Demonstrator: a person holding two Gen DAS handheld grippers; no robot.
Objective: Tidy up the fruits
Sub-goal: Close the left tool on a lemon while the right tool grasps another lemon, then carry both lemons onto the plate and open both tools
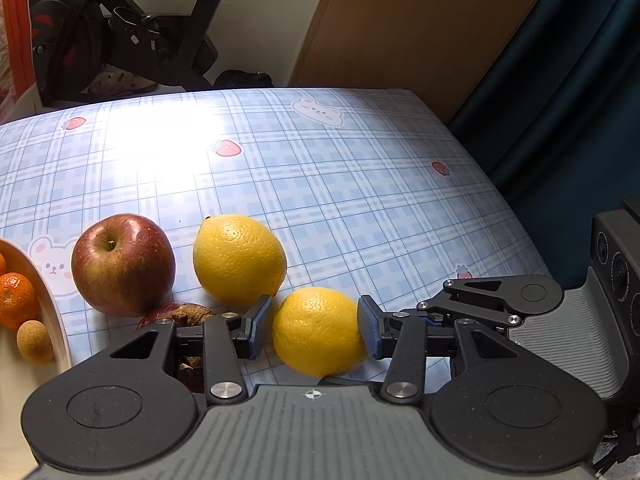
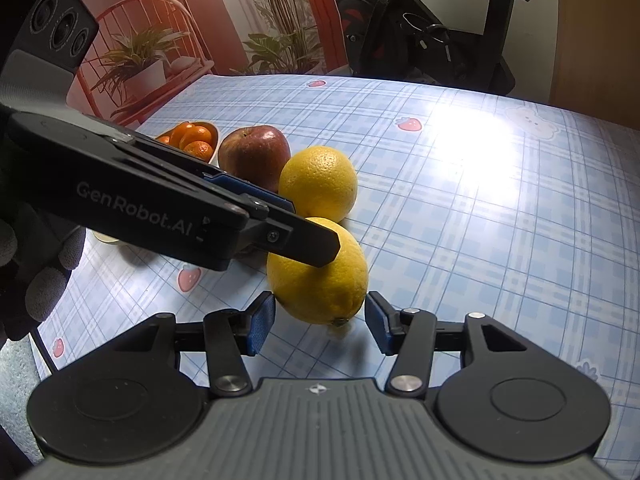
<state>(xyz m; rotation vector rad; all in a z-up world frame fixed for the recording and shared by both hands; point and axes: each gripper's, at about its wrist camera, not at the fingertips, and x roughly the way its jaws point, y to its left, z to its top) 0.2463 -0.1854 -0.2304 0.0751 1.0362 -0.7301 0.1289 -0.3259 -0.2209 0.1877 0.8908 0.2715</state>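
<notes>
Left gripper [image 1: 316,330] clamps near lemon [image 1: 320,330], pads on both sides, likely for lifting toward bowl [image 1: 56,320]. Right gripper [image 2: 320,326] unclenched, straddling same lemon without contact. 2nd lemon [image 1: 239,260] beside apple [image 1: 123,264], on table.

near lemon [image 1: 318,330]: yellow, dimpled peel, lying on the surface, stem nub toward the right-wrist camera
far lemon [image 1: 239,260]: same yellow, just behind the near one
apple [image 1: 123,264]: red, upright, stem dimple up, left of the far lemon
mandarins [image 2: 196,138]: small, orange, heaped in a bowl [image 2: 214,142]
</notes>
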